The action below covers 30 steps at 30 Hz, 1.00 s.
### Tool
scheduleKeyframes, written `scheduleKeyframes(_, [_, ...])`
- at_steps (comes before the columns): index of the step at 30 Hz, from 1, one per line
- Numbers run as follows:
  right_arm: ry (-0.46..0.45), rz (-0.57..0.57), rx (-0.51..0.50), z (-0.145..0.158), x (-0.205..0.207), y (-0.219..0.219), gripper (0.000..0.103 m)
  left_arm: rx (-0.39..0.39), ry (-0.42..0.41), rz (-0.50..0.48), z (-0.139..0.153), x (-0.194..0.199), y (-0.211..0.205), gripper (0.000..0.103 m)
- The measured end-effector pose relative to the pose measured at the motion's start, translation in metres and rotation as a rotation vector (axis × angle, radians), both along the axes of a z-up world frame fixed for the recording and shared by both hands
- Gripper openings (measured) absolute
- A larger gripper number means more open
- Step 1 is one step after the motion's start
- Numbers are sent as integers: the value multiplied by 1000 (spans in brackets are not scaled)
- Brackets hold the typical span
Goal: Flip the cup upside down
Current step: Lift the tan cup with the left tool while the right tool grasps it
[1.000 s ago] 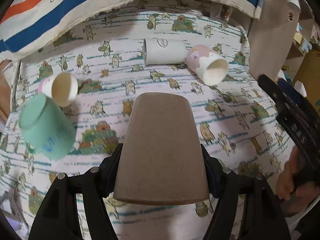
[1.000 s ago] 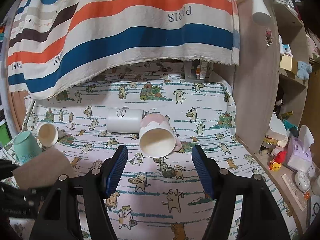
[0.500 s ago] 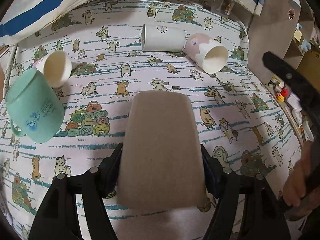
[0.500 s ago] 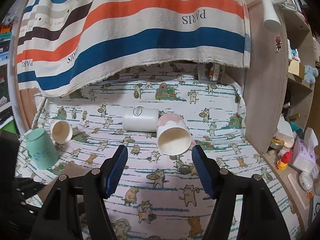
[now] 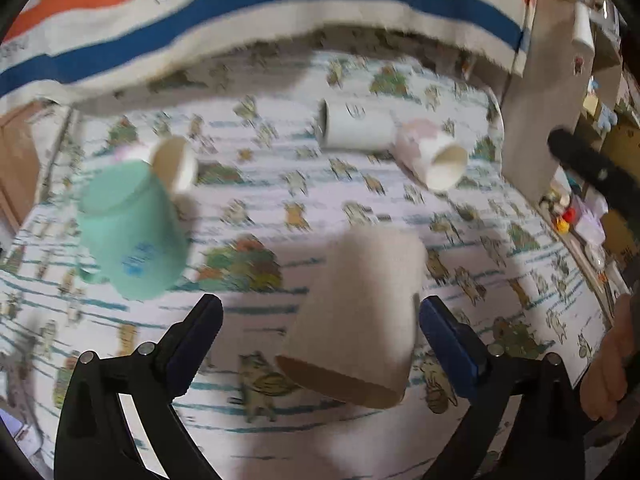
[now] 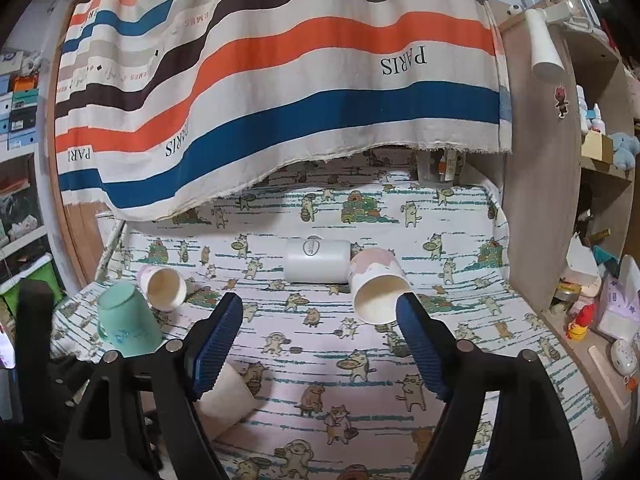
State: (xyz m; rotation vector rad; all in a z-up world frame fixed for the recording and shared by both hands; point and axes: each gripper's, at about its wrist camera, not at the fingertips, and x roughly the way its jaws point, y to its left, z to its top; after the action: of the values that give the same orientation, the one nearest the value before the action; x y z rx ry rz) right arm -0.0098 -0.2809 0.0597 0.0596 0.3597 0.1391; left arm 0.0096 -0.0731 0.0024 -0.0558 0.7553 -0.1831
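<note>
A brown paper cup [image 5: 360,312] stands upside down, a little tilted, on the cat-print cloth [image 5: 280,184]. It sits between the fingers of my left gripper [image 5: 320,320], which is open and apart from it on the left side. The cup also shows in the right wrist view [image 6: 226,400], low at the left behind a finger. My right gripper [image 6: 320,340] is open and empty above the cloth. A pink-and-white cup [image 6: 376,288] lies on its side just beyond its right finger.
A mint green mug [image 5: 132,232] stands upside down at the left, with a small pink cup [image 5: 172,160] on its side behind it. A white cup [image 5: 352,124] lies at the back. A striped cloth [image 6: 280,80] hangs behind. A wooden shelf [image 6: 536,200] stands at the right.
My left gripper has opened and let go of the brown cup, which now stands on the cloth mouth down. The left view has tilted up and is blurred. The right gripper has risen slightly.
</note>
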Motion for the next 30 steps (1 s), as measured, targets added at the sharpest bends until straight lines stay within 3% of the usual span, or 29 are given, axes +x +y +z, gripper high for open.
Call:
scheduleKeyframes(4, [5, -5, 11, 3, 0, 3, 86, -33, -130, 32, 17, -14, 23, 103])
scheduleKeyframes(8, [1, -6, 11, 7, -4, 9, 87, -49, -278, 129, 29, -29, 48, 103])
scheduleKeyframes(11, [9, 9, 18, 8, -5, 14, 91, -55, -328, 157, 30, -34, 62, 103])
scheduleKeyframes(14, [35, 16, 38, 4, -5, 19, 94, -20, -340, 162, 28, -33, 68, 103])
scheduleKeyframes(16, [61, 10, 49, 0, -4, 22, 101, 17, -326, 156, 26, -31, 68, 103])
scheduleKeyframes(18, [78, 11, 55, -4, -1, 25, 101, 32, -272, 132, 21, -29, 68, 103])
scheduleKeyframes(21, [78, 10, 19, -7, 4, 32, 101, -4, -173, 55, 11, -30, 65, 103])
scheduleKeyframes(23, [72, 10, -26, -9, 10, 40, 97, -19, -157, 3, 5, -40, 56, 103])
scheduleKeyframes(28, [185, 105, -43, -23, 46, 60, 58, 41, -142, -115, -5, -59, 15, 99])
scheduleKeyframes(30, [233, 176, -39, -28, 59, 70, 54, 62, -124, -136, -11, -58, 2, 92])
